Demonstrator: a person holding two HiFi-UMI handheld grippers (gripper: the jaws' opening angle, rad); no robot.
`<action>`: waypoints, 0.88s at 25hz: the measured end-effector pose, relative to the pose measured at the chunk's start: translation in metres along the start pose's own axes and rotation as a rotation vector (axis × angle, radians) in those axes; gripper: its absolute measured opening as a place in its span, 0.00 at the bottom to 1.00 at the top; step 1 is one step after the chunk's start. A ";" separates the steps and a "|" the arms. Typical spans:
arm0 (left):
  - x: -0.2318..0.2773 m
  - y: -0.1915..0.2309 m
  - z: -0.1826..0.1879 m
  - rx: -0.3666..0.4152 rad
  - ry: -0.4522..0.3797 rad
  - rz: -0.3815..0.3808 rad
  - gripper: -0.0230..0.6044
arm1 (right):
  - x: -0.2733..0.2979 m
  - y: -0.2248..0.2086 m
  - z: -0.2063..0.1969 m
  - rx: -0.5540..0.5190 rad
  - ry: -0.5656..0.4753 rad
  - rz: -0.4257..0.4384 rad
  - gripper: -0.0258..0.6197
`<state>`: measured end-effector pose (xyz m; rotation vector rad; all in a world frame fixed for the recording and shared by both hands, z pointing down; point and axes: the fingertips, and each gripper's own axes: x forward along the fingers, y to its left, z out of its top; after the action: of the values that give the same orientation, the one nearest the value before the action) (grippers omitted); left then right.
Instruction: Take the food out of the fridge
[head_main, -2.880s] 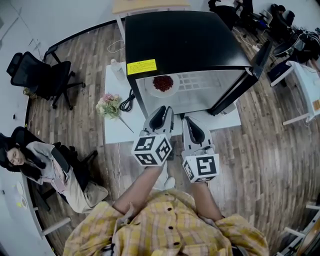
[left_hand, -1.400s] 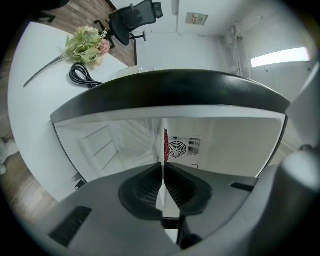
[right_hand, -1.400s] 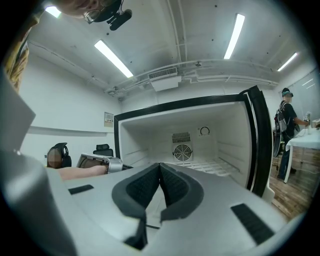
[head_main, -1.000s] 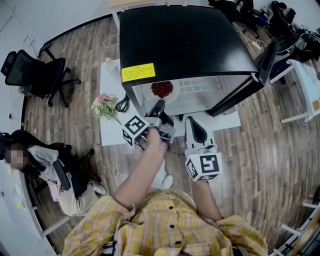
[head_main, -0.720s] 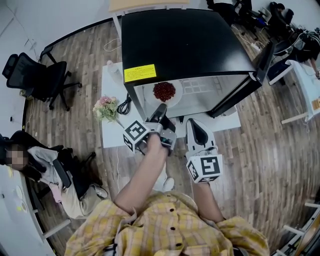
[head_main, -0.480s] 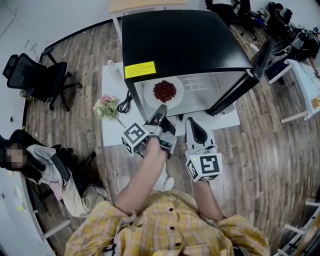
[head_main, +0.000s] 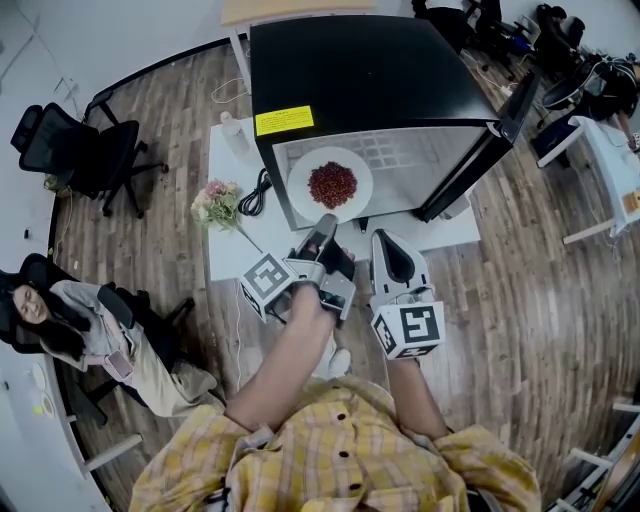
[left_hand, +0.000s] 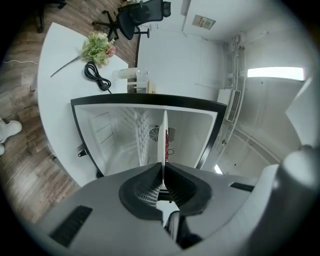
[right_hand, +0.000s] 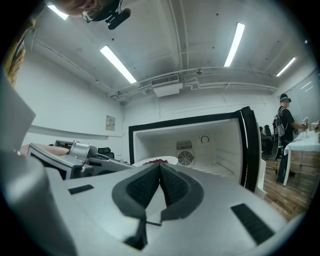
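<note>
A white plate (head_main: 301, 190) heaped with red food (head_main: 332, 184) sticks out of the open black fridge (head_main: 370, 70), over its front edge. My left gripper (head_main: 324, 224) is shut on the plate's near rim. In the left gripper view the plate (left_hand: 164, 135) appears edge-on, pinched between the pads of that gripper (left_hand: 163, 172), with the white fridge interior (left_hand: 120, 135) behind. My right gripper (head_main: 384, 241) hangs just right of the left one, shut and holding nothing. The right gripper view shows its jaws (right_hand: 160, 170) pressed together, the plate (right_hand: 159, 161) just beyond and the fridge (right_hand: 210, 145) further off.
The fridge door (head_main: 480, 150) stands swung open to the right. The fridge sits on a white table (head_main: 225, 255) with a bunch of flowers (head_main: 217, 205), a black cable (head_main: 255, 195) and a bottle (head_main: 233, 135). An office chair (head_main: 70, 150) and a seated person (head_main: 70, 320) are on the left.
The left gripper has drawn back toward me with the plate, so the plate has come from inside the fridge opening to mostly outside it. The right gripper has shifted only a little.
</note>
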<state>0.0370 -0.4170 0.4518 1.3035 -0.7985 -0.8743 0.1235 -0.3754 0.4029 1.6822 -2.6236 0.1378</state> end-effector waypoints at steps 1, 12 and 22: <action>-0.003 -0.001 -0.003 -0.003 0.004 0.000 0.07 | -0.002 0.001 0.000 0.000 -0.002 0.001 0.05; -0.041 -0.018 -0.022 0.063 -0.008 -0.022 0.07 | -0.023 0.015 0.001 -0.001 -0.010 0.019 0.05; -0.068 -0.025 -0.036 0.101 -0.023 -0.034 0.07 | -0.037 0.023 -0.007 -0.004 0.009 0.022 0.05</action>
<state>0.0355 -0.3413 0.4222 1.4011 -0.8491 -0.8869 0.1178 -0.3314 0.4056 1.6479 -2.6345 0.1404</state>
